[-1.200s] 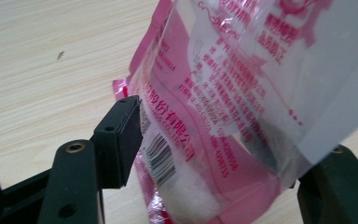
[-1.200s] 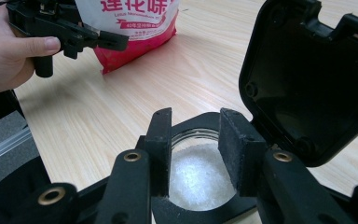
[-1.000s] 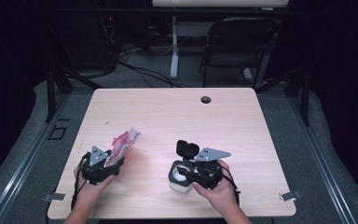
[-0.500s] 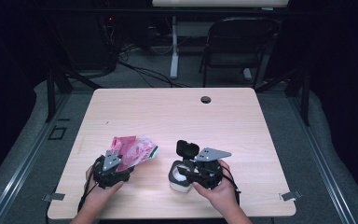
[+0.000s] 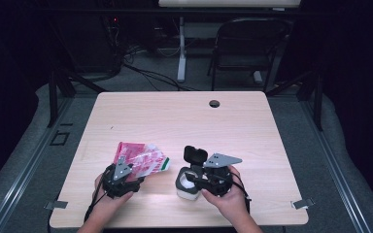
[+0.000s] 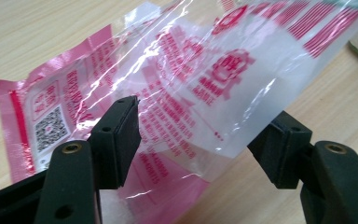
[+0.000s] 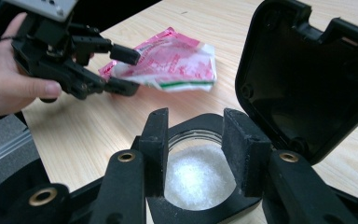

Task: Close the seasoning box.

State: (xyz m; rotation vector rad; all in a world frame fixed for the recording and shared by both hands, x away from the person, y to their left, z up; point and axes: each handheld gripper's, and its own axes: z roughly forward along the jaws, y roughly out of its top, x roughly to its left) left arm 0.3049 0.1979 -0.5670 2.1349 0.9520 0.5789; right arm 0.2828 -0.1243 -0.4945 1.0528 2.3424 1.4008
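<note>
Left tool: the left tool [image 5: 137,174] sits near the bench's front edge, its jaws apart, with the pink and clear packet [image 5: 142,159] passing between them; in the left gripper view [image 6: 200,140] the film runs across the gap and I cannot tell whether either jaw presses it.
Packet: its far end lies on the bench [image 5: 175,116], left of centre; its near end lifts toward the left tool.
Right tool: the right tool [image 5: 194,180] is close to the front edge, right of the packet; in the right gripper view [image 7: 193,154] its jaws stand at the rim of the container, one on each side of the opening, not closed together.
Container: the white container [image 5: 186,184] stands upright, its black lid [image 5: 194,155] hinged open and tilted back; white grains [image 7: 198,175] fill it.
Gap: packet and container are near, not touching.
Open room: the bench's far half is bare wood up to a round hole [image 5: 214,103] by the back edge; the right side is also free.
</note>
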